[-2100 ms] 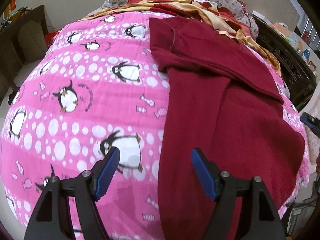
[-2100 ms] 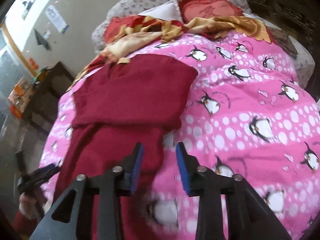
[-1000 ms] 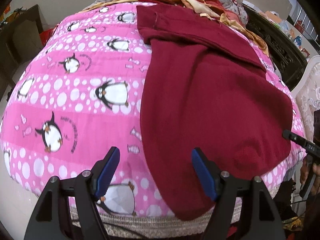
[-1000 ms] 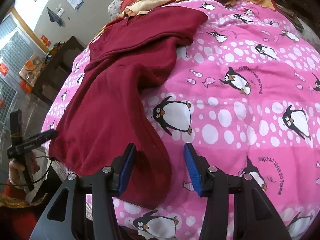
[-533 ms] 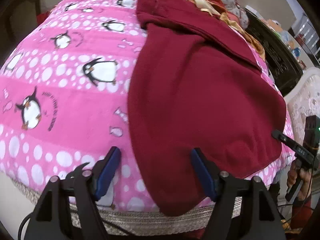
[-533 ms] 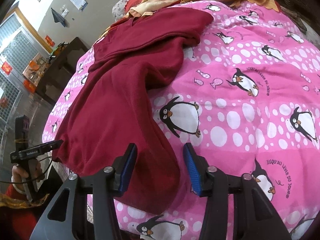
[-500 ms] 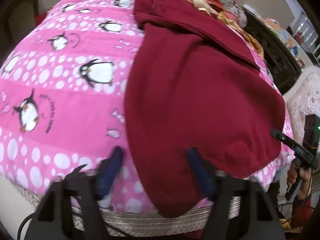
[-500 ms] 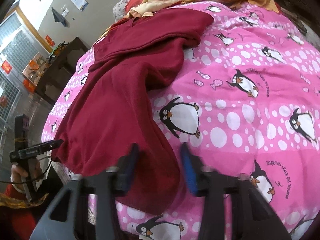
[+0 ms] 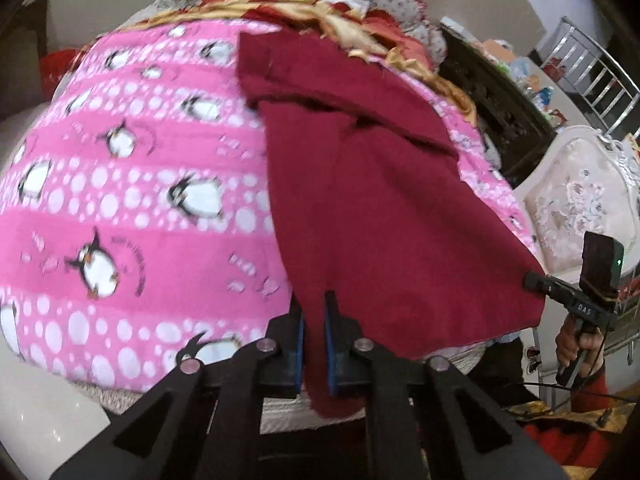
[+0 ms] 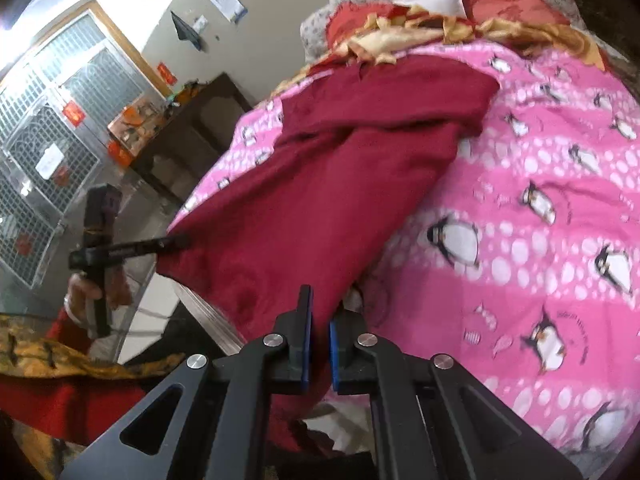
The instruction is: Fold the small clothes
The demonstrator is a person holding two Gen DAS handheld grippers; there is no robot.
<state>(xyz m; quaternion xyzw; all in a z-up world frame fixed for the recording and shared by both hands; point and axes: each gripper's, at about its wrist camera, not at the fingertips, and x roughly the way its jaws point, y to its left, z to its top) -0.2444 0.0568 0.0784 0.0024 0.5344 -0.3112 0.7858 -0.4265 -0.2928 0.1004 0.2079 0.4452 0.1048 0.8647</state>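
A dark red garment (image 9: 380,200) lies lengthwise on the pink penguin bedspread (image 9: 120,200), its far end folded over. My left gripper (image 9: 313,344) is shut on the garment's near hem at one bottom corner. My right gripper (image 10: 319,340) is shut on the hem at the other bottom corner of the garment (image 10: 320,200). Each gripper shows in the other's view at the hem's far corner: the right one in the left wrist view (image 9: 536,280), the left one in the right wrist view (image 10: 176,241). The near hem is lifted off the bed edge.
A crumpled red and gold cloth (image 9: 320,12) and pillows lie at the bed's head. A dark cabinet (image 10: 192,140) stands by one bed side, and a white padded chair (image 9: 580,200) and dark furniture (image 9: 500,100) by the other.
Both grippers were open just before the garment's near hem; now both have shut on it and the hem is raised off the bed edge.
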